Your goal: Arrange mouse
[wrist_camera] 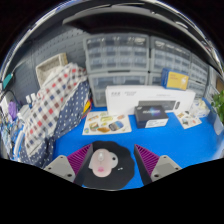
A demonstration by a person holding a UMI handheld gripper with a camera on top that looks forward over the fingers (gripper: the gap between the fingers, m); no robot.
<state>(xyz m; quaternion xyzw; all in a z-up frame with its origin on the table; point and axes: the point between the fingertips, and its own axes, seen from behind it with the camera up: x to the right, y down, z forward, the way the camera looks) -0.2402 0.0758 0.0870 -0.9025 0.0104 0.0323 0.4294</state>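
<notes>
A pale pink-beige mouse [100, 162] lies on a round black mouse pad [124, 163] on the blue table [170, 145]. My gripper [110, 158] is open wide, and its left finger [68, 163] and right finger [152, 161] stand on either side of the pad. The mouse sits between the fingers, nearer the left one, with a gap on each side. The near edge of the pad and mouse is hidden at the bottom of the view.
Beyond the pad lie a picture sheet [107, 123], a small black device [152, 114] and a long white box [135, 97]. Cards [188, 120] and a plant [217, 105] are to the right. A plaid cloth [55, 105] hangs left. Drawer units [120, 60] line the back.
</notes>
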